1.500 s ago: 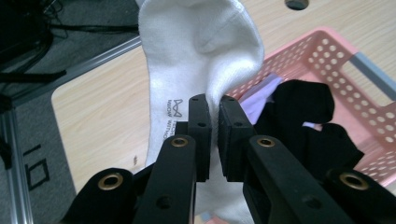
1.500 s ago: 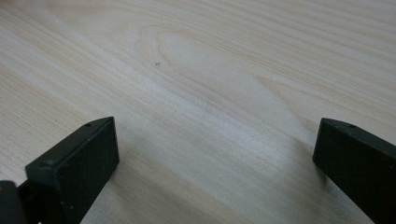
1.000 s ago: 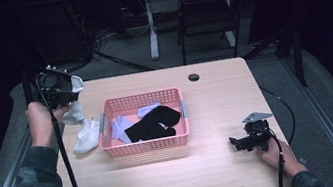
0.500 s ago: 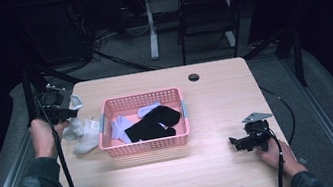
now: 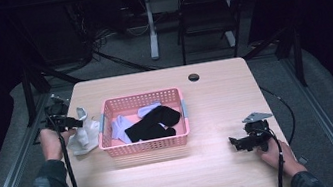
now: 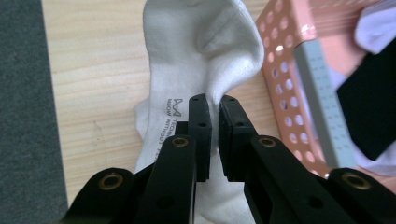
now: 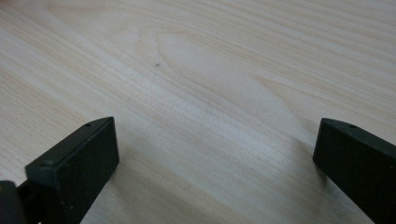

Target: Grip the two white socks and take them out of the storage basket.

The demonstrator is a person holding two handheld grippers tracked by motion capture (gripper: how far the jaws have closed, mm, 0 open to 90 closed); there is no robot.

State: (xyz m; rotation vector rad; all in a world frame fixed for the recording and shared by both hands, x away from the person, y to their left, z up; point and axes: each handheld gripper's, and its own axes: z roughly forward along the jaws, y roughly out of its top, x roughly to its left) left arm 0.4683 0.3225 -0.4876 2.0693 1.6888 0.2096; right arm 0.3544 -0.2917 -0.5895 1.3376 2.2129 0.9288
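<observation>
Two grippers: your left gripper (image 6: 210, 105) pinching a white cotton sock (image 6: 201, 51) left of the pink perforated plastic basket (image 5: 146, 145), right gripper (image 5: 237, 144) wide open, empty, low over the near-right pale wooden table (image 5: 214, 91).

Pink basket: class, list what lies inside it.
Inside the basket lie black socks and pale socks. Anything beneath them is covered.

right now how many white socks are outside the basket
1, as far as I can tell: a white sock on the table beside the pink basket, pinched by the left gripper. A second may lie hidden under it.
</observation>
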